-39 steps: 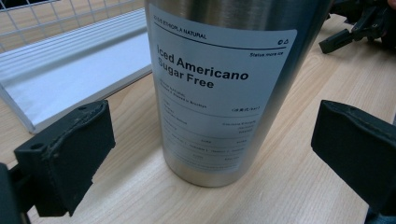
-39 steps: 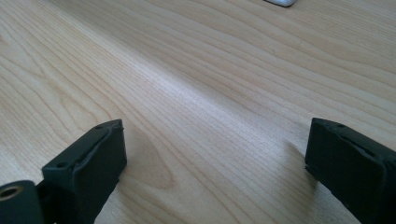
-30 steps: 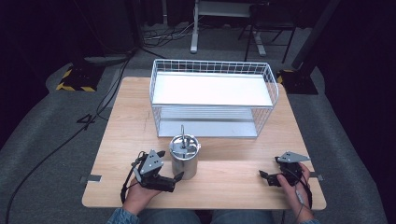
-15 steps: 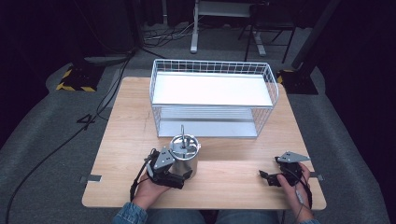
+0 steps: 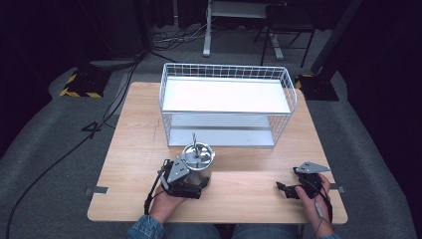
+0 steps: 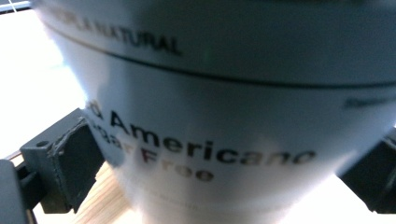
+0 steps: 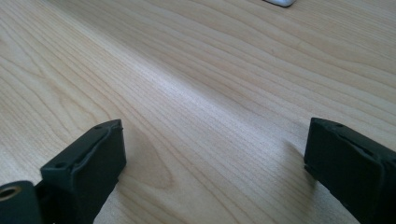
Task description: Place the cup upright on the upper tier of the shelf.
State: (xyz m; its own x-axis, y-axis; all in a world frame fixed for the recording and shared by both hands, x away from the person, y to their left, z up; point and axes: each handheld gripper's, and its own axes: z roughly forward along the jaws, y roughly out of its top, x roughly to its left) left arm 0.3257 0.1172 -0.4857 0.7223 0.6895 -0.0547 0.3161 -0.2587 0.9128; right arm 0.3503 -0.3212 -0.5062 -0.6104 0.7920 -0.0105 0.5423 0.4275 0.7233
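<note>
A pale grey lidded cup (image 5: pixel 198 160) with a straw stands on the wooden table (image 5: pixel 130 149), near its front edge and left of the middle. In the left gripper view the cup (image 6: pixel 243 102) is very close, and its side is printed "Americano" and "Sugar Free". My left gripper (image 5: pixel 195 180) is open, with one jaw on each side of the cup's lower part; the fingers (image 6: pixel 77 158) reach the cup's outline. My right gripper (image 5: pixel 284 189) rests low at the front right, open over bare wood (image 7: pixel 215 93), with nothing between its jaws.
A white wire basket (image 5: pixel 225 113) with a white shelf stands at the middle back of the table, just behind the cup. Beyond the table are a dark floor, cables and a stand's legs.
My left gripper has moved forward and to the right, and its jaws now flank the cup. The right gripper has stayed still.
</note>
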